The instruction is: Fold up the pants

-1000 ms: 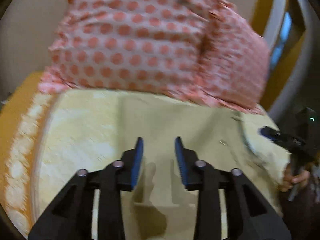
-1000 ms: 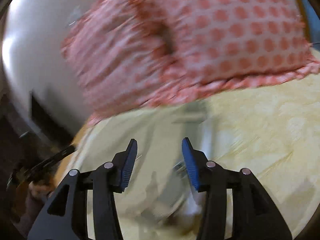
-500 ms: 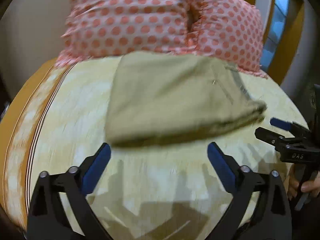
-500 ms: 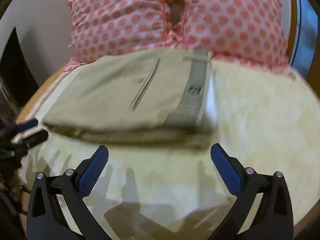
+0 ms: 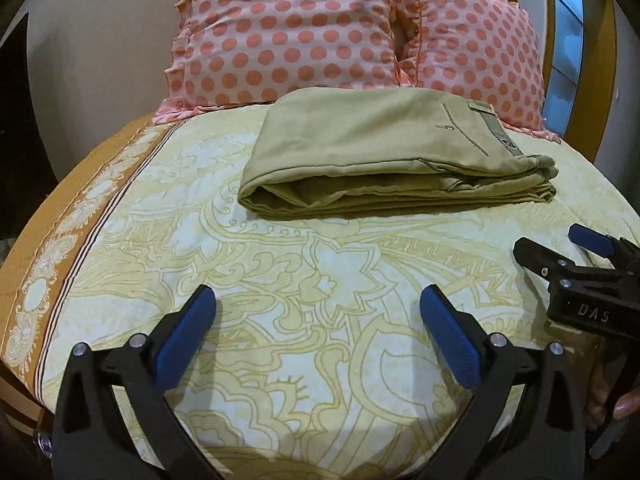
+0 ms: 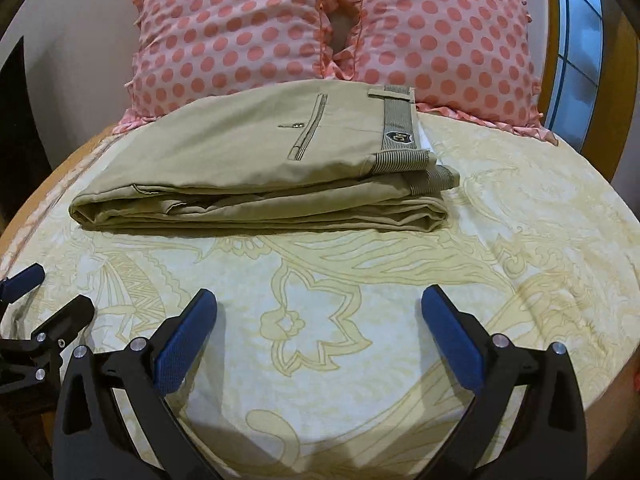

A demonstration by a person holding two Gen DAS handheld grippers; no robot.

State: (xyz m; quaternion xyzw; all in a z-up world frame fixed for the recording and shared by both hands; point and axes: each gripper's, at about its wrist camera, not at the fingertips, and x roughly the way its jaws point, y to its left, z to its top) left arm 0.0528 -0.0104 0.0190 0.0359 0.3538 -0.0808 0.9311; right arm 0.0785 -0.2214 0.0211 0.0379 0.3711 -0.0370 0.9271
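Khaki pants (image 5: 384,152) lie folded in a flat stack on the bed, just in front of the pillows; they also show in the right wrist view (image 6: 260,168), with the striped waistband at the right end. My left gripper (image 5: 318,304) is open and empty, well back from the pants above the bedsheet. My right gripper (image 6: 320,304) is open and empty too, equally far back. The right gripper also shows at the right edge of the left wrist view (image 5: 560,248), and the left gripper shows at the left edge of the right wrist view (image 6: 48,296).
Two pink polka-dot pillows (image 5: 288,32) (image 6: 440,36) stand against the headboard behind the pants. The bed carries a yellow patterned sheet (image 5: 320,280) with an orange border on the left (image 5: 44,280). A window (image 6: 580,40) is at the far right.
Both grippers have opened wide and pulled back from the pants. The pants now lie folded and still on the sheet, released.
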